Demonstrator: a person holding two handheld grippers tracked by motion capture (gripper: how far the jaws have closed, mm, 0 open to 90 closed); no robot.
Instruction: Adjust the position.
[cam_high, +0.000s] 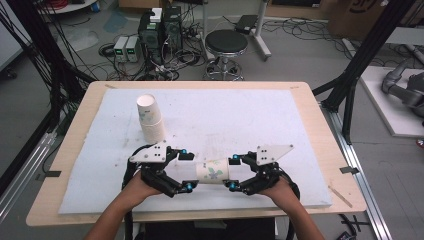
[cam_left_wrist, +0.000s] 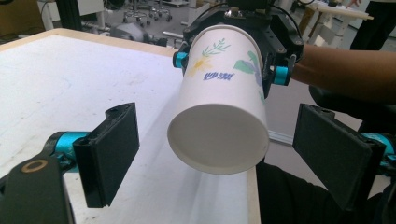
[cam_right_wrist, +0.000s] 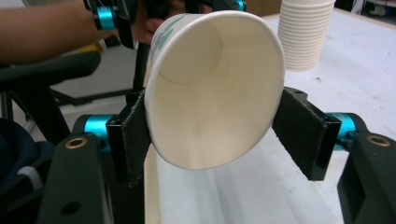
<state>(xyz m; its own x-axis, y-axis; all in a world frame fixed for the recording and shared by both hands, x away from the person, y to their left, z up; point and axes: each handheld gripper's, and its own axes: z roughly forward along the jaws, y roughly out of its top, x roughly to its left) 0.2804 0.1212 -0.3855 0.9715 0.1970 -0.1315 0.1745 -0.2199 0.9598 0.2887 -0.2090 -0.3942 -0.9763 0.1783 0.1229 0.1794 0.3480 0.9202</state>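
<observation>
A white paper cup (cam_high: 212, 171) with a flower print lies level above the mat's near edge, between my two grippers. My right gripper (cam_high: 232, 173) is shut on its mouth end. In the right gripper view the pads (cam_right_wrist: 135, 140) press the rim of the cup (cam_right_wrist: 215, 93) into an oval. My left gripper (cam_high: 187, 171) is open at the cup's base end. In the left gripper view its pads (cam_left_wrist: 114, 154) stand apart on both sides of the cup (cam_left_wrist: 219, 121), clear of it.
A stack of several paper cups (cam_high: 150, 117) stands on the white mat (cam_high: 250, 115) at the far left, also seen as a stack (cam_right_wrist: 306, 32) in the right gripper view. The mat covers a wooden table (cam_high: 320, 125). A stool (cam_high: 226, 47) and cables lie beyond.
</observation>
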